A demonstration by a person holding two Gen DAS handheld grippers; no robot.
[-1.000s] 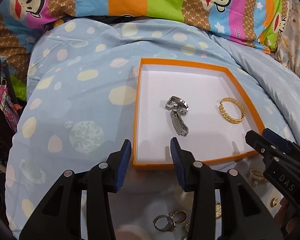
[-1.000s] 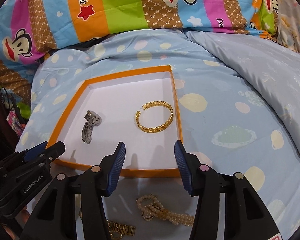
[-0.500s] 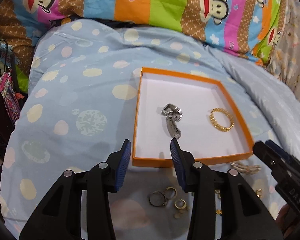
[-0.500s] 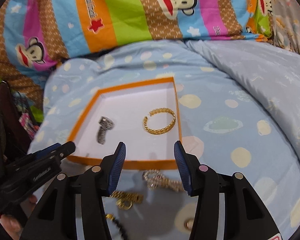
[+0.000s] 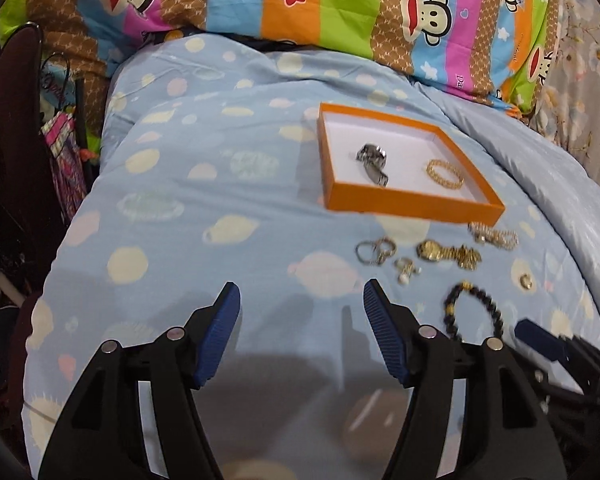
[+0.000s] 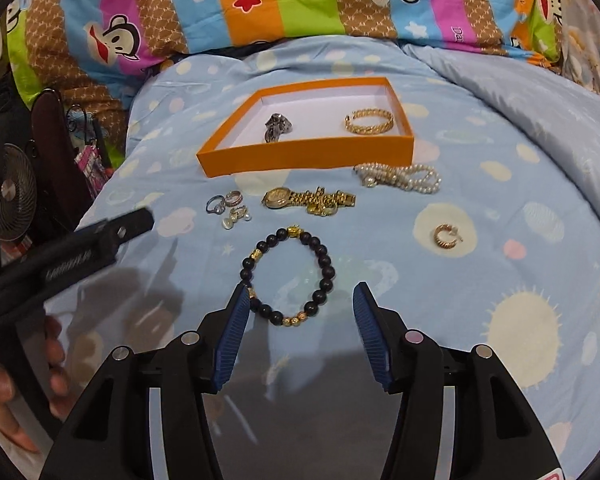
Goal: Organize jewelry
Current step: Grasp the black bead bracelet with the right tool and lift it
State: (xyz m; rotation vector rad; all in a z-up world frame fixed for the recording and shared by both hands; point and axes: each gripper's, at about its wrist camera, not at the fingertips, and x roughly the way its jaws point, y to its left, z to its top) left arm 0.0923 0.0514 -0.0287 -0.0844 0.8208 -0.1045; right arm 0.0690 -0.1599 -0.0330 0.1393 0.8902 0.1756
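We hold the left hand-held gripper (image 5: 301,332) above bare blue bedding, its jaws opening with nothing between them; the right hand-held gripper (image 6: 301,334) is spreading too, and the near arc of the black beaded bracelet (image 6: 288,276) lies between its blue pads (close to the left one, though whether it touches we cannot tell). The bracelet rests flat on the light blue duvet (image 6: 500,208), black beads broken by a few gold ones; beyond it lies the gold wristwatch (image 6: 308,199), and to its left a small cluster of rings (image 6: 230,206); the pearl strand (image 6: 398,175) sits just beside the near right corner of the orange tray (image 6: 300,156), and a single gold hoop earring (image 6: 445,236) lies apart on the right. Inside the tray, on its white floor, we see a silver watch band (image 6: 277,126) on the left and a gold chain bangle (image 6: 369,121) on the right, well apart from each other. Behind everything runs the striped monkey-print blanket (image 6: 300,0); at the left edge of the right wrist view fingers (image 6: 4,392) wrap the other gripper's handle, and a small fan (image 6: 18,200) stands off the bed.
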